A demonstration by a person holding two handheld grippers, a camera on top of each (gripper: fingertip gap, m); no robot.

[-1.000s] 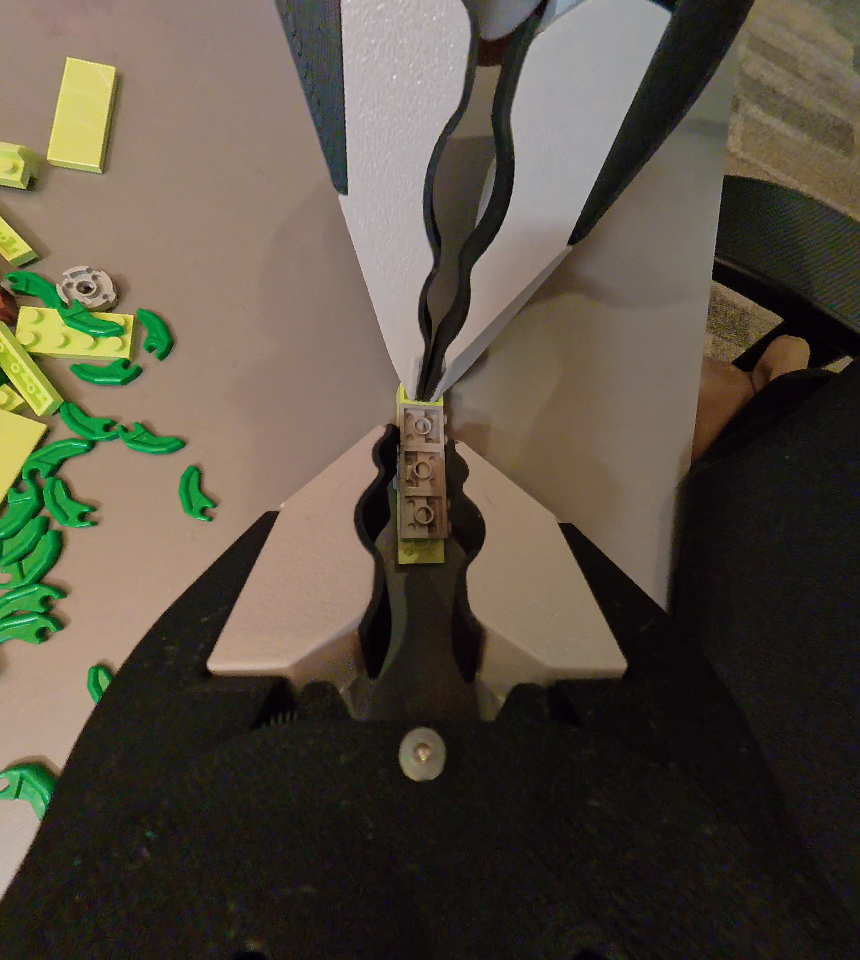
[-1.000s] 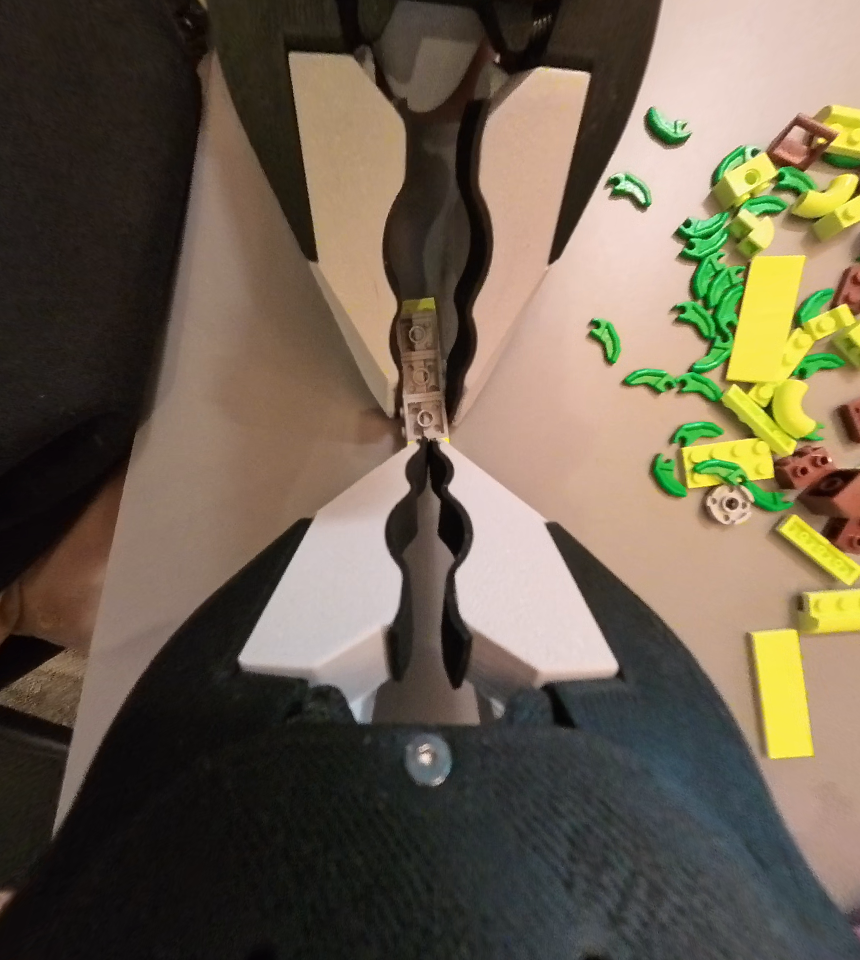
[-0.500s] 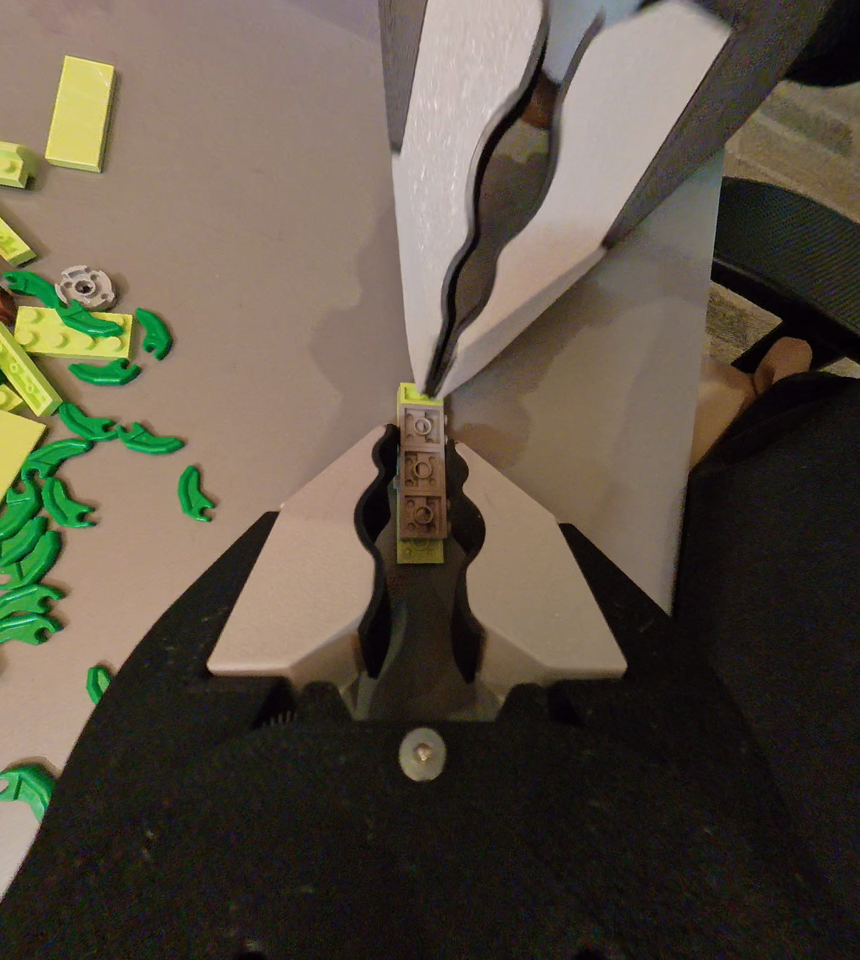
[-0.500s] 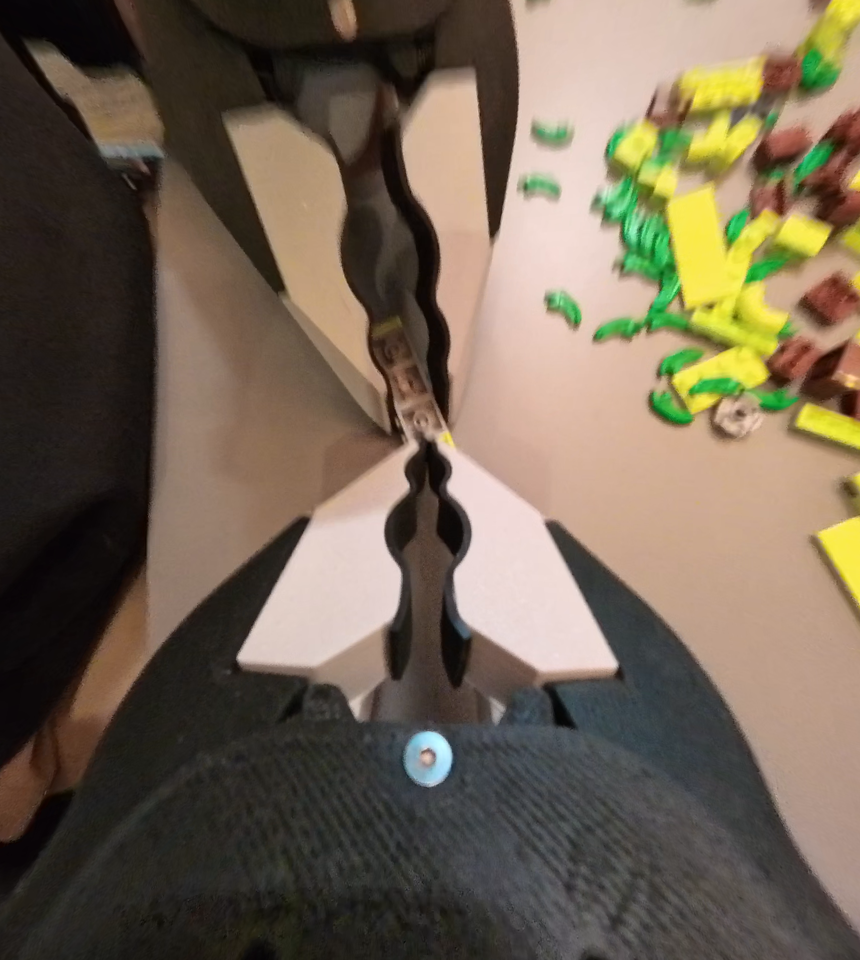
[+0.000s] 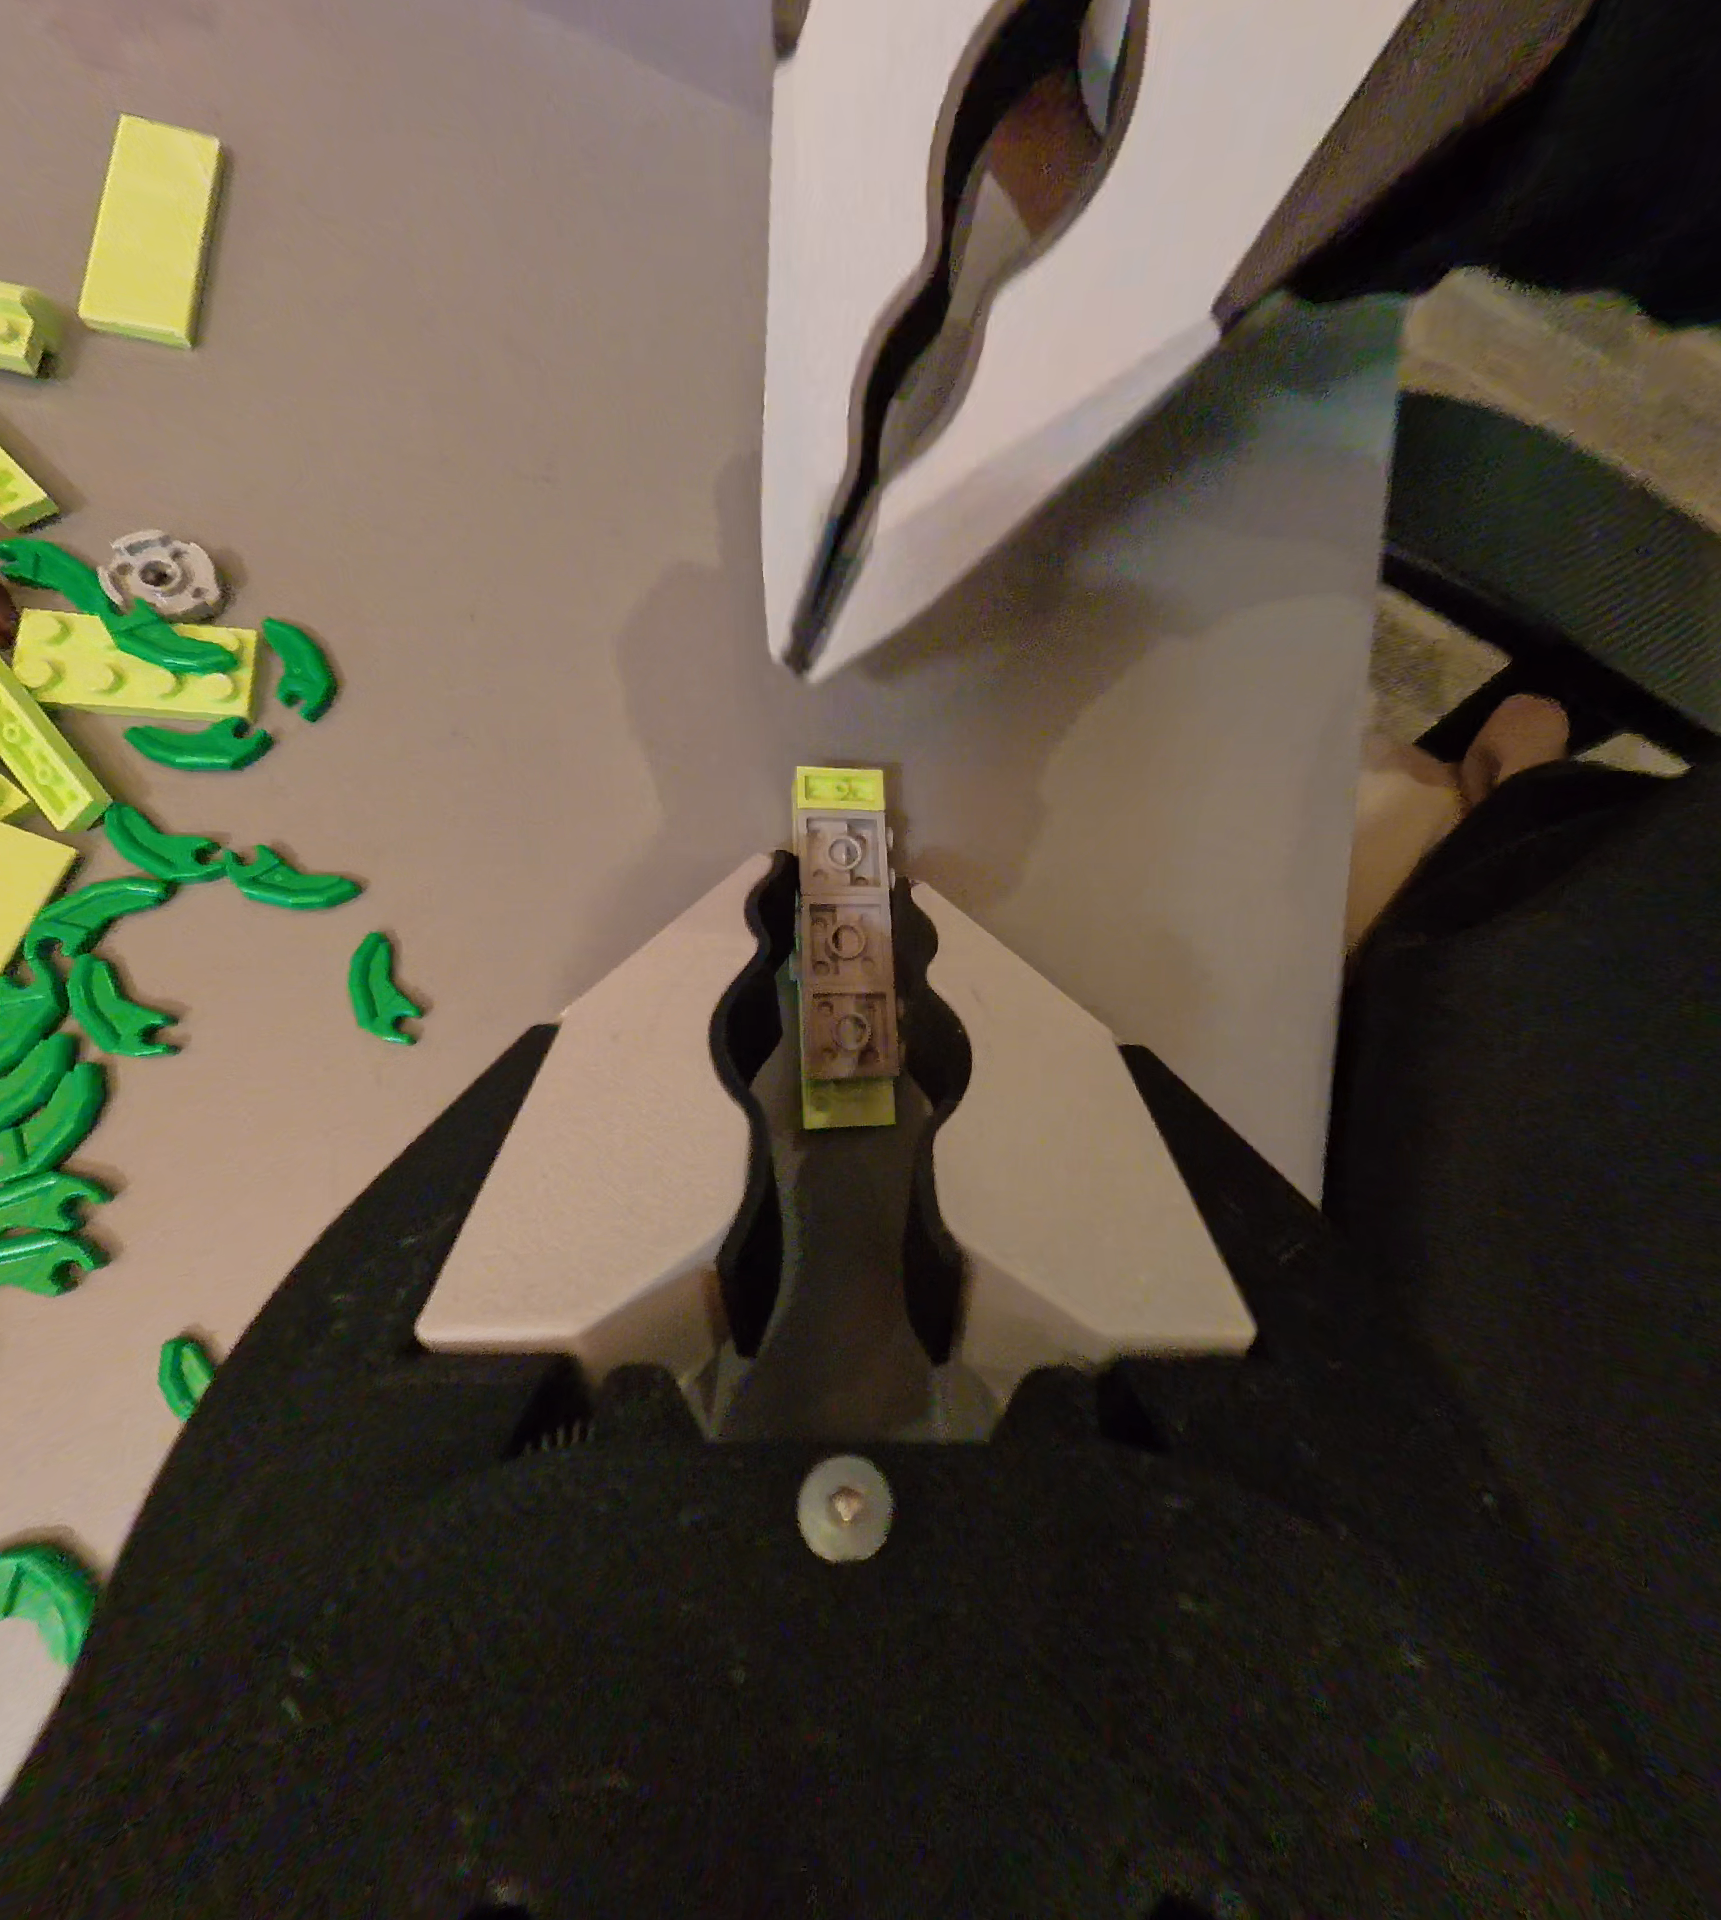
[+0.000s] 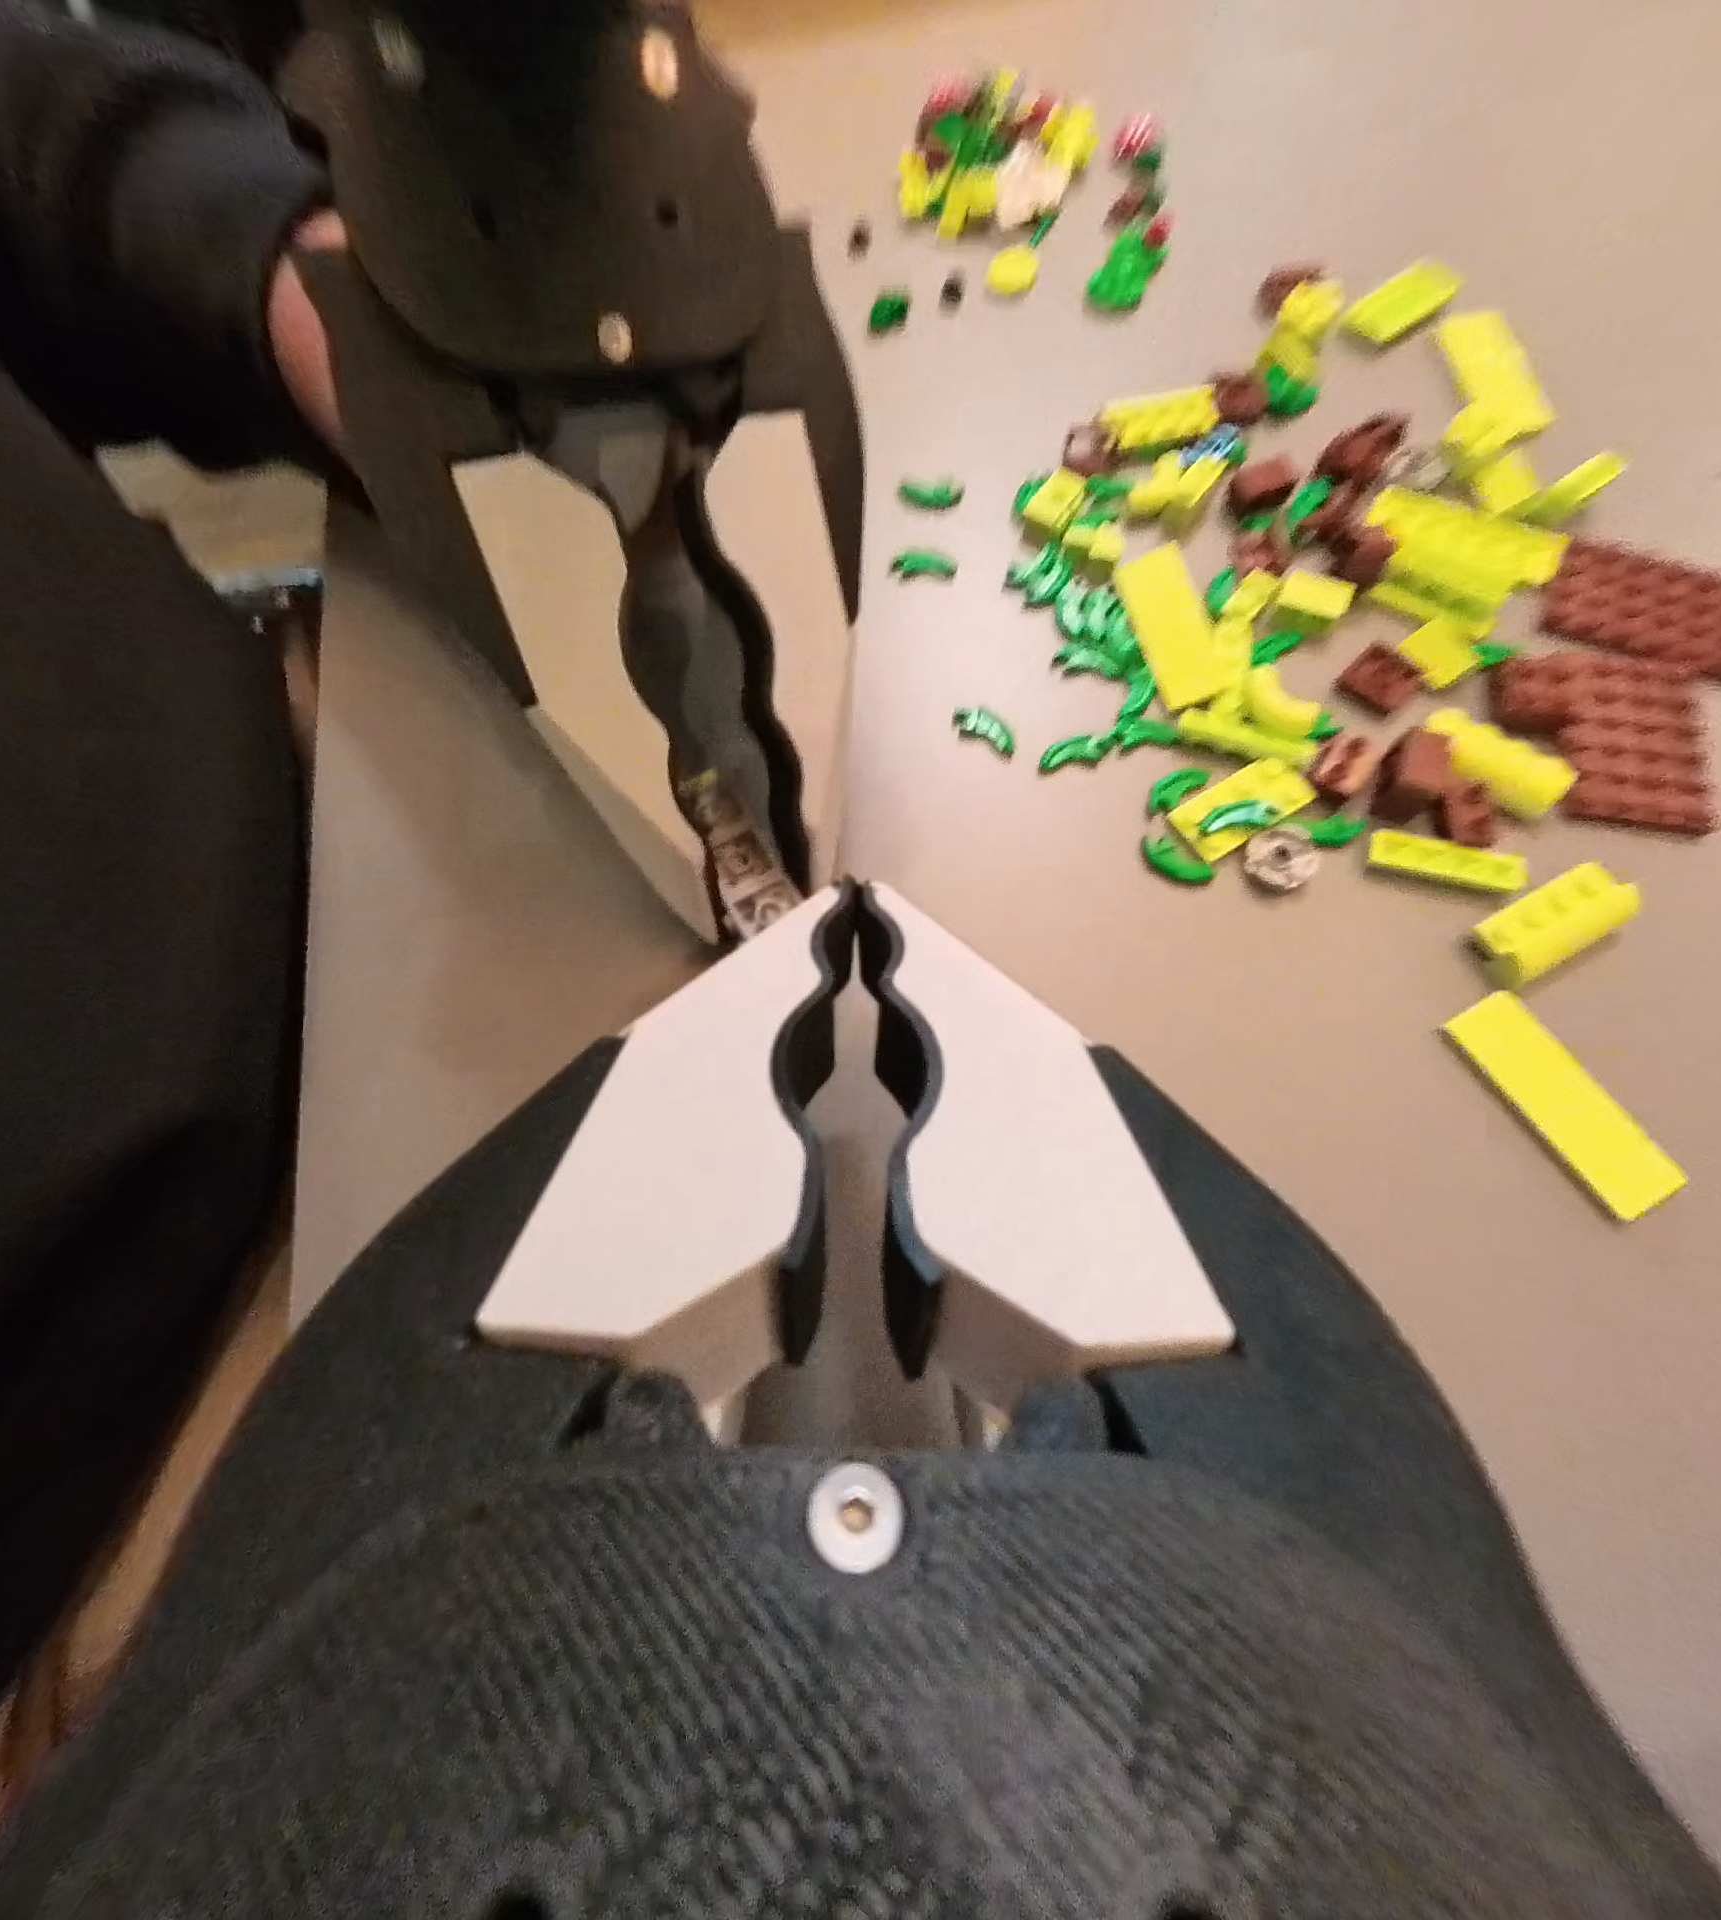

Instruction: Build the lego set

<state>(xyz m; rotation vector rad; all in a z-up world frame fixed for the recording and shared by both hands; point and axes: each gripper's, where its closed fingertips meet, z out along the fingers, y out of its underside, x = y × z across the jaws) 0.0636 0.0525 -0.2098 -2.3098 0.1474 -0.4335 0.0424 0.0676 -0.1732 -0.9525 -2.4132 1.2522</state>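
Grey table [image 5: 523, 312]: loose lego pieces [image 5: 56, 831] scattered at left. Left gripper [image 5: 843, 883] clamps the lime strip [image 5: 843, 945] (three grey plates on top). Right gripper [image 5: 802, 657], fingertips together and empty, hangs just beyond.

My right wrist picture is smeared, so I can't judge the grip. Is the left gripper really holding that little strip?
Observer: Yes. The left gripper is shut on the strip, clamping its sides, and both lime ends stick out.
Operator: What sits on top of it?
Observer: Three grey square pieces in a row, each with a round knob in the middle.
Operator: Is my right gripper touching it?
Observer: No. The right gripper hangs apart from the strip's far end, with bare table showing between them.
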